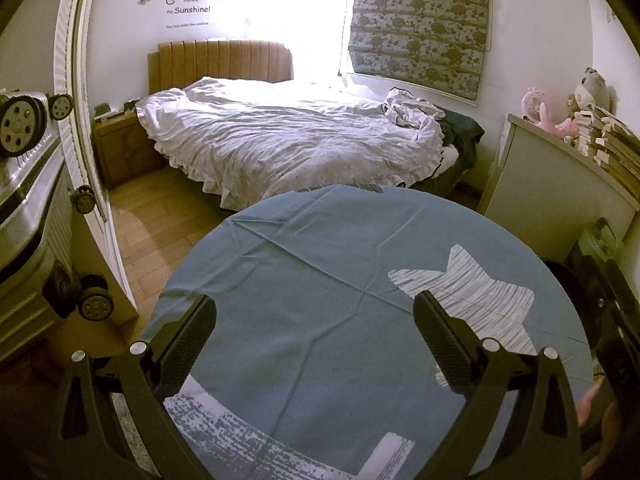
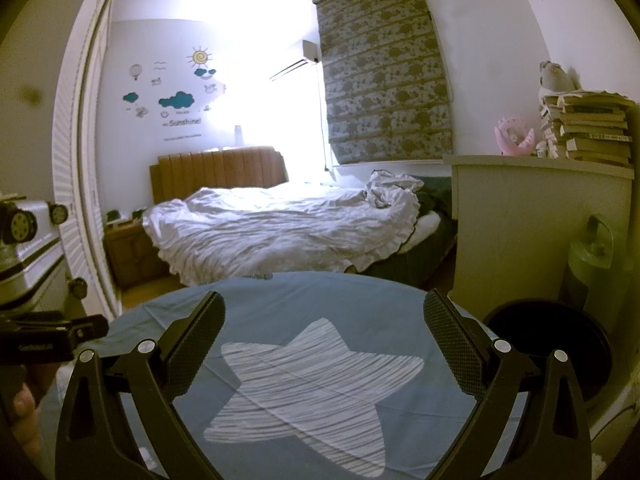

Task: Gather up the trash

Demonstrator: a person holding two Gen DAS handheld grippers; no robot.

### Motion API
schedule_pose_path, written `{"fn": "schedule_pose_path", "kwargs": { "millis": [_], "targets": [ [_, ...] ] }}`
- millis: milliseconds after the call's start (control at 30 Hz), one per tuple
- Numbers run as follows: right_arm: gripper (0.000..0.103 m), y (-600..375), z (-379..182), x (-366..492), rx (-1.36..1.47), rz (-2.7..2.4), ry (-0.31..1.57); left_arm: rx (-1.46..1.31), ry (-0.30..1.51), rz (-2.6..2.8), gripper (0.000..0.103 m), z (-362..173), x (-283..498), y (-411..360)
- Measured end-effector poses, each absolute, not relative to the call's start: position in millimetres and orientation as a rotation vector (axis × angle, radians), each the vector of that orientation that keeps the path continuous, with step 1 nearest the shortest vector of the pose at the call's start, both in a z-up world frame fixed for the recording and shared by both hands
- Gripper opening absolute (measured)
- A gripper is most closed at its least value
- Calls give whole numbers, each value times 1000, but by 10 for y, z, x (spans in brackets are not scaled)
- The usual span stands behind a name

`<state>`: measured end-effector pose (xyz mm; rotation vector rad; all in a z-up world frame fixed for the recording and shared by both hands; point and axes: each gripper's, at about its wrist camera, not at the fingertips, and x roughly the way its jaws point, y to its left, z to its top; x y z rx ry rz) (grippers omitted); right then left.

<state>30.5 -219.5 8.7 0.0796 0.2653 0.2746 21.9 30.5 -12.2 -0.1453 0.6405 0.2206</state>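
No trash shows in either view, so where it lies cannot be told. Both grippers hang over a round worktop (image 1: 320, 240) draped in a blue cloth printed with a white striped star (image 2: 316, 396); the cloth is creased but bare. The left gripper (image 1: 314, 320) has its jaws spread wide with nothing between them, and the right gripper (image 2: 324, 316) likewise has its jaws apart and empty. The left wrist view looks down more steeply and takes in a second white printed patch (image 1: 224, 432) at the near edge of the cloth, a silver suitcase (image 1: 28, 200) lying with its wheels up at the left, and the wooden floor (image 1: 160, 216). The right wrist view sits lower and shows a dark round bin (image 2: 560, 344) just beside the worktop's right edge; its inside is too dark to tell what it holds. A green bottle (image 2: 588, 264) stands behind the bin against a pale cabinet (image 2: 520, 220), which carries a stack of books (image 2: 588, 132) and a pink toy (image 2: 514, 136). Beyond the worktop, an unmade bed (image 2: 280, 232) with a white ruffled cover stands under a patterned blind (image 2: 384, 84).
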Motion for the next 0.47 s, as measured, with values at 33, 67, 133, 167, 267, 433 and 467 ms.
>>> {"fn": "schedule_pose_path", "kwargs": {
  "millis": [33, 67, 133, 167, 267, 433, 467],
  "targets": [
    [98, -2195, 87, 305, 80, 275, 265, -145, 641, 221, 98, -122, 218, 304],
    [98, -2194, 87, 307, 79, 274, 266, -145, 641, 222, 98, -122, 218, 302],
    [98, -2193, 87, 305, 79, 274, 266, -145, 642, 221, 98, -123, 217, 295],
    [98, -2192, 87, 305, 79, 274, 266, -144, 642, 220, 98, -124, 220, 296],
    [98, -2193, 87, 306, 79, 274, 266, -142, 647, 215, 98, -124, 234, 301],
    [98, -2193, 89, 305, 80, 274, 265, -144, 649, 212, 98, -127, 237, 299],
    [98, -2194, 89, 306, 80, 274, 265, -143, 648, 212, 98, -126, 239, 301]
  ]
}}
